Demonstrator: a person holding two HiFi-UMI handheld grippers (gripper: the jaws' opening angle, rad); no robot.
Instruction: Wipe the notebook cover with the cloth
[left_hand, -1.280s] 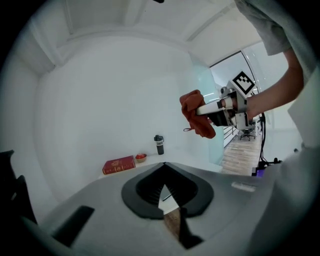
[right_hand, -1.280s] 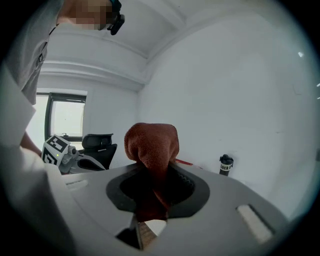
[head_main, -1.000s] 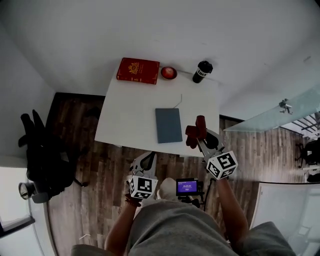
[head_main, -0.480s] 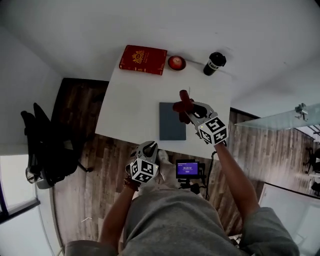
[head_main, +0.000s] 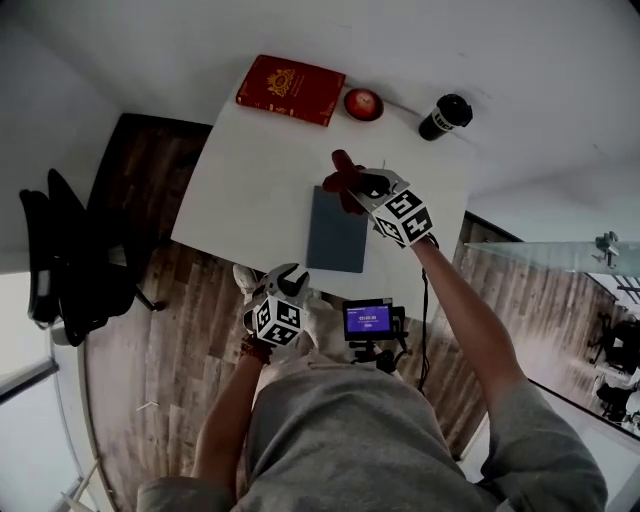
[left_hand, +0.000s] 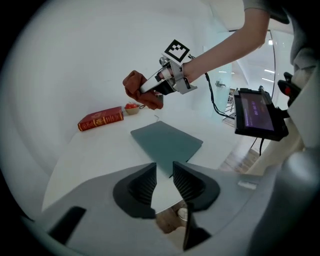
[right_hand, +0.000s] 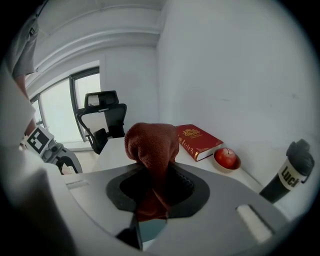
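Red-brown cloth (right_hand: 150, 142) is pinched tight between the fingers of the right gripper (right_hand: 152, 175). The fingers are closed on it, and a big lump of cloth sticks out past their tips. In the left gripper view the cloth hangs in the air over the far end of the notebook (head_main: 335, 230) and does not touch it.

The left gripper (left_hand: 165, 167) has its fingers apart, and they have just been opening. Nothing is between them. This gripper sits on the near side of the notebook, just off the edge of the worktop (head_main: 250, 190), and it points at the notebook.

The notebook is dark grey-blue. It lies flat and closed on the white worktop.

Past the far end of the notebook, by the wall, there is a red book (head_main: 290, 90). Next to the red book is a red apple (head_main: 363, 103) in a little bowl. A black cup (head_main: 445, 116) stands further along.

On the near side of the notebook, off the worktop, a small lit screen (head_main: 368, 319) stands on a stand. A black chair (head_main: 60, 260) is on the wood floor (head_main: 150, 350), well away to the left of the notebook.
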